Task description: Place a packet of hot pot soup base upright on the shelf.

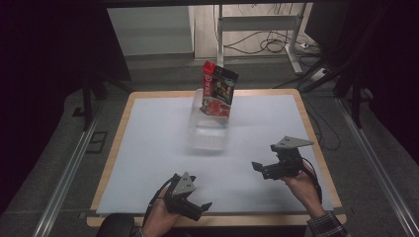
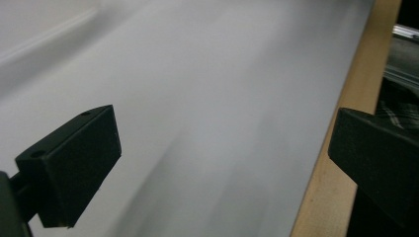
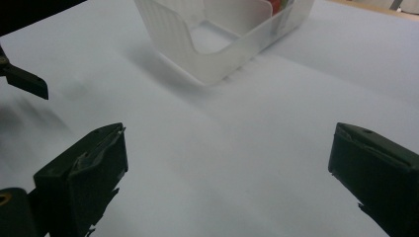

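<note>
Left gripper [image 1: 197,207] and right gripper [image 1: 262,168] near clear bin [image 1: 208,131], fingers wide, holding nothing.

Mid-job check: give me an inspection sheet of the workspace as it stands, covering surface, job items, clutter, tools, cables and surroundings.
Surface: white mat on a wood-edged table.
Job's things: clear plastic bin at the far middle; red and black carton standing tilted in its far end.
Clutter: nothing seen.
Grippers: left tool open, near edge; right tool open, near right; both hold nothing.
Cables: one trails from each tool; more lie on the floor beyond.
Surroundings: dark room, metal desk frame behind the table.
</note>
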Demonstrator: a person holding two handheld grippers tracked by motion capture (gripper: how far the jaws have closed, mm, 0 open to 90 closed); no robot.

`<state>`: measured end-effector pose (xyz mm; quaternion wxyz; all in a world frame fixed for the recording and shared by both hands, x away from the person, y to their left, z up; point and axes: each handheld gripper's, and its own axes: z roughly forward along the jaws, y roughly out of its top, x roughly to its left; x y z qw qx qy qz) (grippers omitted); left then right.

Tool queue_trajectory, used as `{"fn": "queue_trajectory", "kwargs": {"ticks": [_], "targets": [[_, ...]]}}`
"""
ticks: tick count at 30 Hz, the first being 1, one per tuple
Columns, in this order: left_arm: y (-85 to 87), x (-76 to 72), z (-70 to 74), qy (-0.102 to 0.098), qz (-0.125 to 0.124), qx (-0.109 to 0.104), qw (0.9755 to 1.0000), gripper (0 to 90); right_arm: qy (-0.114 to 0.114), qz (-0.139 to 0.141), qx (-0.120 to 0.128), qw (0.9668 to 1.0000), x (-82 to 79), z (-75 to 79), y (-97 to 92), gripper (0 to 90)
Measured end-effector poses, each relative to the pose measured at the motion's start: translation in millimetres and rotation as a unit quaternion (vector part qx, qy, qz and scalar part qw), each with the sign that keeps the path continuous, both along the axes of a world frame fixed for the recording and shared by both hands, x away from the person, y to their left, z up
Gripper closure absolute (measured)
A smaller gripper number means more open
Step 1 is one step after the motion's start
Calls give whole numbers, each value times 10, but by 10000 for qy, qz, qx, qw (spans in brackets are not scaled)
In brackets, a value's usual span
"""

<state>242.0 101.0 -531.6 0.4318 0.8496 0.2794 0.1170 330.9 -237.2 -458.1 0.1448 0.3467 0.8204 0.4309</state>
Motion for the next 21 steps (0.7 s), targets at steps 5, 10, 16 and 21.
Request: {"fn": "queue_trajectory", "kwargs": {"ticks": [5,10,16,21], "targets": [[5,4,1,10,14,1,10000,0,-7,-74,-124,9999,-71,-17,-63,18],[-5,2,-3,18,-11,45,10000,0,-45,-101,-107,9999,-134,20,-107,18],[-13,-2,1,49,1,66,10000,2,-145,-202,-151,9996,-251,29,-201,18],[-14,5,0,154,-28,53,9999,10,-114,-273,-214,9993,-328,25,-287,19]]}}
